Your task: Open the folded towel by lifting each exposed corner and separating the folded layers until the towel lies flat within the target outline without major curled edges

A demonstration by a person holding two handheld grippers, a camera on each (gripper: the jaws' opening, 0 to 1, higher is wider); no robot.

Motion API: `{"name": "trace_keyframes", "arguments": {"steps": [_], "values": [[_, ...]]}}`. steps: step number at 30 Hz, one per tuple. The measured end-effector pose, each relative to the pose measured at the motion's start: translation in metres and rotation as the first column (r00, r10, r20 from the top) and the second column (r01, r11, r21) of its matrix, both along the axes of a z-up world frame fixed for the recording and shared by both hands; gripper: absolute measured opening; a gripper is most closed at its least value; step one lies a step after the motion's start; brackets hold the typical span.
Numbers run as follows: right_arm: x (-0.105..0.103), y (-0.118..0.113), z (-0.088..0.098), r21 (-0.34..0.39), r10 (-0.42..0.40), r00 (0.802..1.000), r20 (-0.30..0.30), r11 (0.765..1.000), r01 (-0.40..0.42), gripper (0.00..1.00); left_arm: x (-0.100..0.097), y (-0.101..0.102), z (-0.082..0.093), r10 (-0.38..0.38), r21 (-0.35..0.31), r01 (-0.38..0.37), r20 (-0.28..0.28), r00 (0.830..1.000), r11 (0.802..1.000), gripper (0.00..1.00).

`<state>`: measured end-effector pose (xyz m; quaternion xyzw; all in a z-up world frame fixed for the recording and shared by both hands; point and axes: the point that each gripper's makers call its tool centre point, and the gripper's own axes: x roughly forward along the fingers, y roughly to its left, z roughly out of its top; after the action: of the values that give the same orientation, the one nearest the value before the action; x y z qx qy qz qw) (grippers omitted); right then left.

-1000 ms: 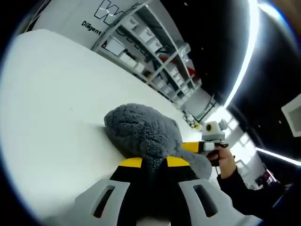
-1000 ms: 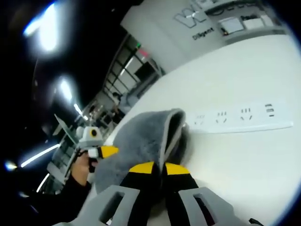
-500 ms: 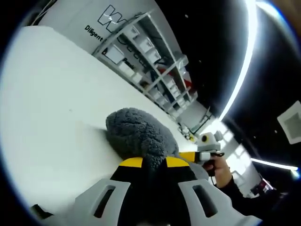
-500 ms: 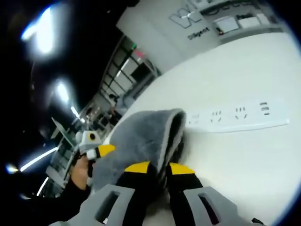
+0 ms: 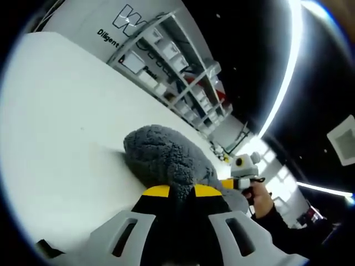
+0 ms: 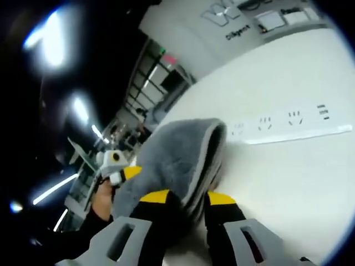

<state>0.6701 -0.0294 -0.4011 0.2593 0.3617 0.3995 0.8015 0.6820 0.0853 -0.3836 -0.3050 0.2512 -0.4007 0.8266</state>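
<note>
A grey fluffy towel (image 5: 163, 158) is held up over the white table (image 5: 55, 111), bunched between both grippers. My left gripper (image 5: 180, 192) is shut on one part of it, yellow tips pressed together with pile between them. The right gripper (image 5: 239, 173) shows beyond the towel, in a hand (image 5: 258, 200). In the right gripper view the towel (image 6: 175, 158) hangs folded with its hemmed edge facing me. My right gripper (image 6: 187, 198) has its jaws spread apart, the towel's edge still lying between them. The left gripper (image 6: 117, 169) is behind the towel at the left.
A white power strip (image 6: 288, 124) lies on the table (image 6: 299, 183) to the right of the towel. Shelving with boxes (image 5: 177, 72) stands past the table's far edge. A dark sleeve (image 5: 288, 235) reaches in at the lower right.
My right gripper's jaws have spread from touching to a clear gap around the towel's edge. My left gripper stays shut on the towel. Both views shifted slightly.
</note>
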Motion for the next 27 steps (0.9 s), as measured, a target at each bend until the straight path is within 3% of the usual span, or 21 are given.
{"name": "trace_keyframes", "arguments": {"steps": [3, 6, 14, 18, 23, 27], "values": [[0.002, 0.000, 0.003, 0.049, -0.014, 1.000, -0.024, 0.999, 0.015, 0.06, -0.007, -0.004, -0.001, -0.002, 0.009, 0.002, 0.002, 1.000, 1.000, 0.11], [0.004, -0.001, 0.003, 0.054, -0.017, 1.000, -0.025, 0.998, 0.019, 0.03, -0.013, -0.006, -0.001, -0.004, 0.015, 0.004, 0.001, 1.000, 1.000, 0.11], [0.007, -0.002, 0.004, 0.044, -0.020, 1.000, -0.014, 0.999, 0.020, 0.01, -0.023, -0.010, -0.002, -0.007, 0.023, 0.008, -0.007, 1.000, 1.000, 0.10], [0.007, -0.003, 0.004, 0.035, -0.020, 1.000, -0.011, 0.999, 0.020, 0.01, -0.019, -0.008, -0.002, -0.006, 0.030, 0.006, -0.003, 1.000, 1.000, 0.10], [0.007, -0.005, 0.006, 0.014, -0.018, 1.000, 0.001, 1.000, 0.018, 0.01, -0.034, -0.015, -0.001, -0.014, 0.116, 0.011, 0.020, 1.000, 0.993, 0.10], [-0.001, -0.005, 0.010, 0.009, -0.015, 1.000, 0.009, 1.000, 0.015, 0.01, -0.039, -0.012, -0.002, -0.026, 0.125, 0.024, 0.012, 1.000, 0.992, 0.10]]}}
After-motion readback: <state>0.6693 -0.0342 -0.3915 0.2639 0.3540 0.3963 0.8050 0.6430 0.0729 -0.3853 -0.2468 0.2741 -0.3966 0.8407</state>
